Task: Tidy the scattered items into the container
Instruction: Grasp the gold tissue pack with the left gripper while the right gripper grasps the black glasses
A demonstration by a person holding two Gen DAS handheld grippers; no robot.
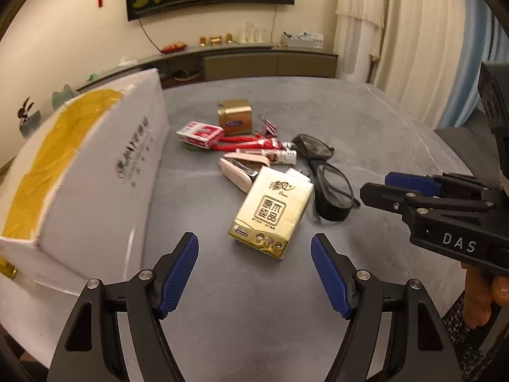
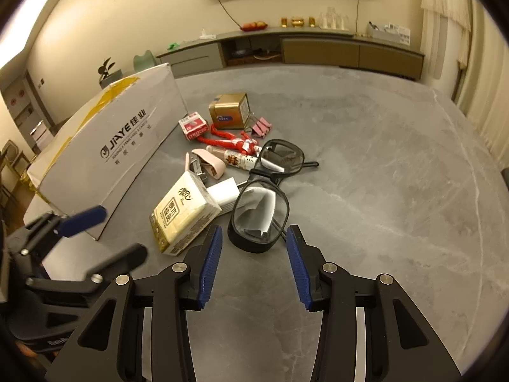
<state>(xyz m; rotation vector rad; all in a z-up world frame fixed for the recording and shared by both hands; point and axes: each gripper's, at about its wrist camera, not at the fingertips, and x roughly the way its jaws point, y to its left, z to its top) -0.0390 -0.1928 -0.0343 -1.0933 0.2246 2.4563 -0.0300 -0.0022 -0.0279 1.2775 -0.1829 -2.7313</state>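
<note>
Right wrist view: my right gripper (image 2: 254,261) hangs open, empty, just short of the glasses (image 2: 261,213) on the tabletop (image 2: 381,191). Left gripper (image 1: 254,273) likewise open. Nothing boxed yet; cardboard box (image 2: 111,152) stands left. Next: close on glasses.

Warm, yellowish indoor light fills both views, fairly dim. Strong fisheye bending curves the walls, with dark vignetting in the corners. The white box (image 1: 95,172) is motion-blurred in the left wrist view. Pale glare sits on the glasses (image 2: 264,203) lenses, and shadows on the tabletop (image 2: 381,191) are soft.
</note>
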